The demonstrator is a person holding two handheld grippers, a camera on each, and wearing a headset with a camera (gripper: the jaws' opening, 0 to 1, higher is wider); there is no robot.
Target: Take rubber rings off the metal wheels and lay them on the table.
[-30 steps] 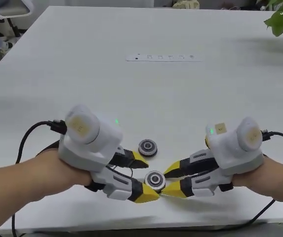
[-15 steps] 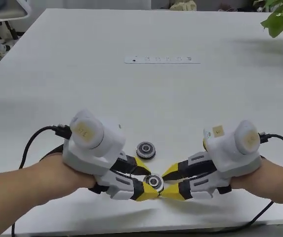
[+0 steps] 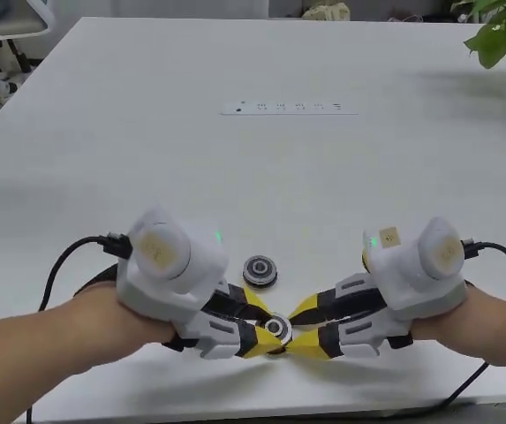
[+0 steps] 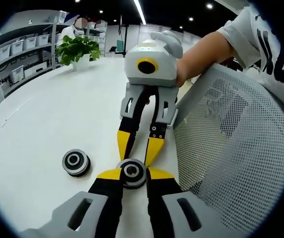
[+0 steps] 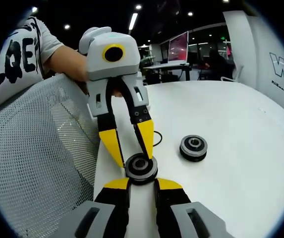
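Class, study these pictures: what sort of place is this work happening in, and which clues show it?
Probably an office or lab workroom: a large white table, shelves of storage bins, a monitor and a mesh chair.

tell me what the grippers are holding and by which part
The left gripper and the right gripper both pinch one metal wheel by its outer rim, from opposite sides. The other wheel lies free.
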